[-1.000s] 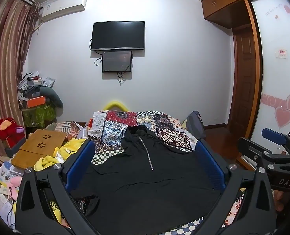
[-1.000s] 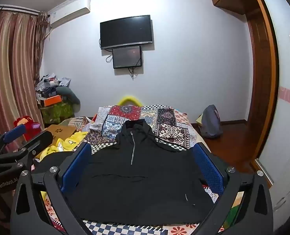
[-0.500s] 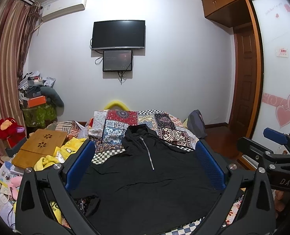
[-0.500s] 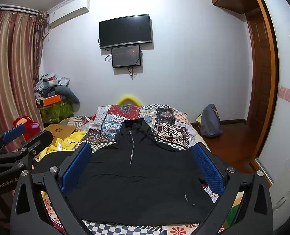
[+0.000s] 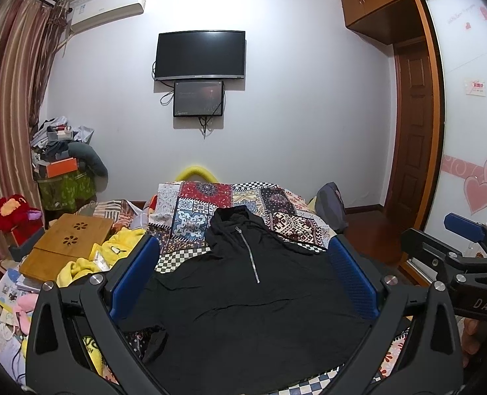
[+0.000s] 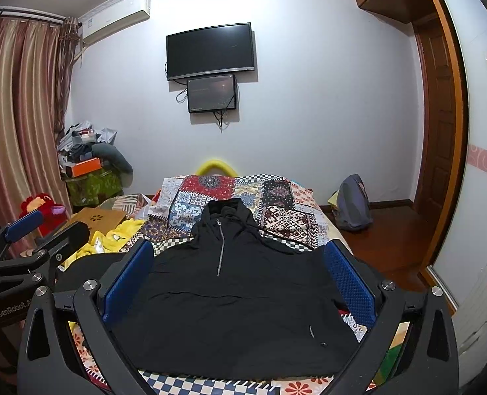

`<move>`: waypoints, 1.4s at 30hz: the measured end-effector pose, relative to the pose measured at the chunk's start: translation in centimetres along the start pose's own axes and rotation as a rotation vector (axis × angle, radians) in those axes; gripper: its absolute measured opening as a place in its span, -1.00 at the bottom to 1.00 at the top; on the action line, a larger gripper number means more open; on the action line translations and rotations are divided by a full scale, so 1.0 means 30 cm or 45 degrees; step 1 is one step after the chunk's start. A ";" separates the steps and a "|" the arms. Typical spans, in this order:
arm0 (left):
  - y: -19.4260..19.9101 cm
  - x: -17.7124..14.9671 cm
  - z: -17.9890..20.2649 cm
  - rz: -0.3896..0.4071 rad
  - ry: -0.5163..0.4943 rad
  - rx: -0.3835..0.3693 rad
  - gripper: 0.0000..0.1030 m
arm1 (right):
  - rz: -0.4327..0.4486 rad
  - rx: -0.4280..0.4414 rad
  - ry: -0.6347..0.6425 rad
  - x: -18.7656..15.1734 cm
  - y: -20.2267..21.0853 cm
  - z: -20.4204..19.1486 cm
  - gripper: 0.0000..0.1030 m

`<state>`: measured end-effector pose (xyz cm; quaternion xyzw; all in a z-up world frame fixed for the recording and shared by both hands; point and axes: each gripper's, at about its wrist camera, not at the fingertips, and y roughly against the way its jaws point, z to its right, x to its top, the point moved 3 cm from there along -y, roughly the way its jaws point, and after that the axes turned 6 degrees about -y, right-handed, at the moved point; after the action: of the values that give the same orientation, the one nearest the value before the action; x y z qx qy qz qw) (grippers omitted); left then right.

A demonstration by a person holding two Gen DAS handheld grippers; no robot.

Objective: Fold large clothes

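A black hooded pullover point(image 5: 243, 296) point(image 6: 230, 299) with a short silver zip lies spread flat on the patchwork bed cover point(image 5: 223, 204) point(image 6: 286, 220), hood toward the far wall. My left gripper point(image 5: 243, 263) hovers above its near half, blue pads wide apart and nothing between them. My right gripper point(image 6: 238, 266) hangs likewise open over the garment, empty. In the left wrist view the right gripper's body shows at the right edge; in the right wrist view the left gripper's body shows at the left edge. Neither touches the cloth.
A yellow blanket point(image 5: 88, 260) and a wooden lap desk point(image 5: 65, 247) crowd the bed's left side. A heap of clutter point(image 6: 88, 161) and red plush toy point(image 5: 13, 210) stand by the curtain. A backpack point(image 6: 352, 204) sits on the floor right of the bed, near the wardrobe point(image 5: 467, 131).
Both views have drifted very slightly; the grippers stay open and the pullover has not moved.
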<state>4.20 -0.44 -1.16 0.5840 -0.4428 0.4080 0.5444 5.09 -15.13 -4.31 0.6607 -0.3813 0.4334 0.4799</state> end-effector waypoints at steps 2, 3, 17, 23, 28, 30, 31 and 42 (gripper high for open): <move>-0.002 0.001 -0.002 -0.002 0.002 0.002 0.99 | -0.002 0.001 0.000 -0.002 -0.001 0.003 1.00; 0.000 -0.002 -0.006 -0.002 0.003 0.002 0.99 | -0.003 -0.001 0.000 -0.003 -0.004 0.003 0.99; -0.009 -0.017 -0.017 -0.014 0.013 -0.005 0.99 | -0.016 -0.011 -0.002 -0.010 -0.016 0.014 0.99; -0.010 -0.019 -0.020 -0.017 0.013 -0.008 0.99 | -0.018 -0.016 -0.006 -0.010 -0.014 0.011 0.99; -0.011 -0.020 -0.024 -0.019 0.016 -0.011 0.99 | -0.023 -0.019 -0.009 -0.008 -0.017 0.014 0.99; -0.013 -0.023 -0.025 -0.022 0.016 -0.013 0.99 | -0.025 -0.019 -0.011 -0.006 -0.020 0.016 0.99; -0.015 -0.024 -0.025 -0.023 0.015 -0.012 0.99 | -0.027 -0.020 -0.012 -0.007 -0.021 0.015 0.99; -0.048 -0.034 -0.055 -0.043 0.031 -0.001 0.99 | -0.065 -0.016 -0.012 -0.012 -0.064 0.018 0.99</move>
<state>5.30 1.30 -2.41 0.5862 -0.4264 0.4054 0.5569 6.85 -15.13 -5.33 0.6691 -0.3694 0.4156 0.4931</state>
